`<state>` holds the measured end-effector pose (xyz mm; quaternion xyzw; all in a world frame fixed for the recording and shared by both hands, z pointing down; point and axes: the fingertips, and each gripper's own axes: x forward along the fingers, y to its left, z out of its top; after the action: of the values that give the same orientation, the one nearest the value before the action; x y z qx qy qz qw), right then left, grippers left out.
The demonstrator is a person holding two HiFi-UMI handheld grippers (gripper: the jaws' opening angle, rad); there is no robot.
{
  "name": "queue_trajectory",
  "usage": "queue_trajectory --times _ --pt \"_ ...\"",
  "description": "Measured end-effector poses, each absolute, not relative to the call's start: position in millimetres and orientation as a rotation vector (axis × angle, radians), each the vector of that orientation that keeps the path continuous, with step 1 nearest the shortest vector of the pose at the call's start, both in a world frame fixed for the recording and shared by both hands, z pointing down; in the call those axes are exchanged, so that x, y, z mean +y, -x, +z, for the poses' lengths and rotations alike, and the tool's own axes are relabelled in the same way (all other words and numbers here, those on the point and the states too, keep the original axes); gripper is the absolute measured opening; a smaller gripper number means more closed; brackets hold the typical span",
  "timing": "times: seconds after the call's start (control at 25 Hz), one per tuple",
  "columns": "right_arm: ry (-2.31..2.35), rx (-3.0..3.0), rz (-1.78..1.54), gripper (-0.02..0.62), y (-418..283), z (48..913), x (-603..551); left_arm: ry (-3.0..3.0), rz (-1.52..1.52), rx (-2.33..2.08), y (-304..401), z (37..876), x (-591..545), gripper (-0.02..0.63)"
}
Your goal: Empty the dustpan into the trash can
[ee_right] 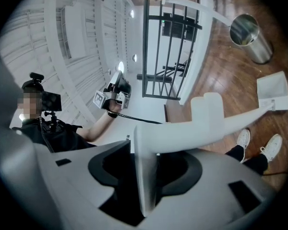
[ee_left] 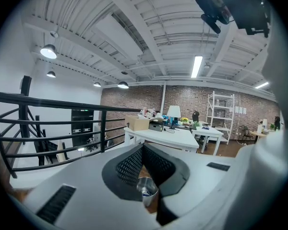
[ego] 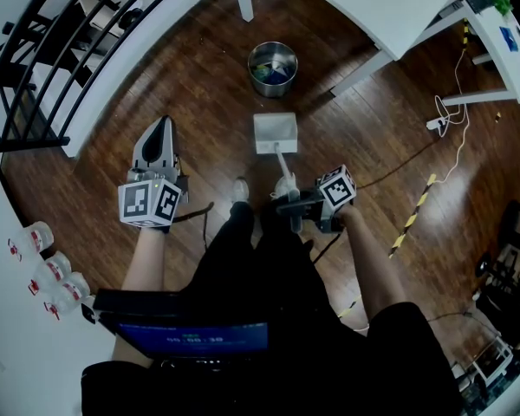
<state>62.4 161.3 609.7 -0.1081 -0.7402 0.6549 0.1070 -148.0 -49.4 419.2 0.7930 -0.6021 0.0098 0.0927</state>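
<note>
A: Ahead of the shoes (ego: 240, 188), low by the floor (ego: 199, 85): dustpan (ego: 275, 133), mouth toward the can (ego: 272, 52), near it but apart.
B: Held?
A: Handle (ego: 282, 165) between the right gripper's (ee_right: 145, 174) jaws, spread wide, gaps either side; not clamped.
B: And the left gripper (ego: 163, 126)?
A: Clenched on nothing, off to the left, well apart from dustpan.
B: Can?
A: Upright, open-topped, some rubbish (ego: 273, 73) inside, near a bench (ego: 373, 7) leg.
</note>
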Motion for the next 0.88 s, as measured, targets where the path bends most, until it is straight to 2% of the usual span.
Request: queue_trajectory --times 0.68,0.88 --pt "0.234 -2.152 1.934 0.189 -76 628 156 -2.346 0.032 -1.806 154 418 -47 0.000" --pt "0.227 -2.146 1.932 0.213 -79 630 155 -2.345 0.031 -1.808 155 418 -48 0.000"
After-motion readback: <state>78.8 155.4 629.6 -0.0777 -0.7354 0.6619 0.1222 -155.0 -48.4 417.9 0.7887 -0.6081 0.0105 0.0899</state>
